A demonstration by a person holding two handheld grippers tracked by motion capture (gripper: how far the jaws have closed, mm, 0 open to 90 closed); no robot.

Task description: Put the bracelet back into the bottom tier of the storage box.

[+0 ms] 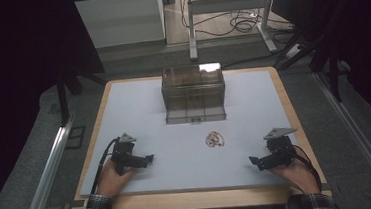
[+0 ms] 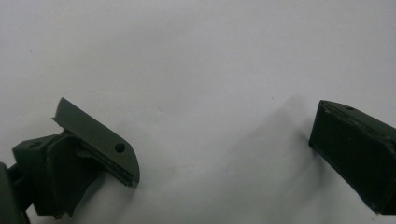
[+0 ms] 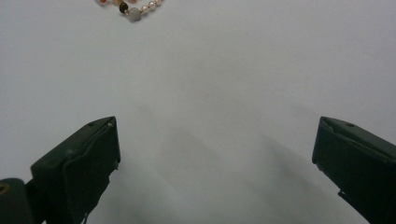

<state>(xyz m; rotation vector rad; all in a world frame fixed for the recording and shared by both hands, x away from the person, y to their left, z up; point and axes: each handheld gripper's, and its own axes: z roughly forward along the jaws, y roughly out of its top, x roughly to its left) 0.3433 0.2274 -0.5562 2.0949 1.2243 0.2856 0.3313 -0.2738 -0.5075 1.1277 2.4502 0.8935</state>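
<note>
Both grippers, left [image 1: 149, 159] and right [image 1: 252, 159], rest on the table [image 1: 253, 99], jaws wide and empty. Beads [image 1: 215, 139] lie between them.

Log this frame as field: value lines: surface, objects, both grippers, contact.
surface: white board on a wood-edged table
box: clear smoky plastic organizer box at the far centre of the board, lid down
beads: beaded string in a loose heap, in front of the box, between the grippers
left gripper: near left, jaws apart, nothing between them
right gripper: near right, jaws apart, nothing between them, beads at the top edge of its view
contact: neither gripper touches the beads or the box
</note>
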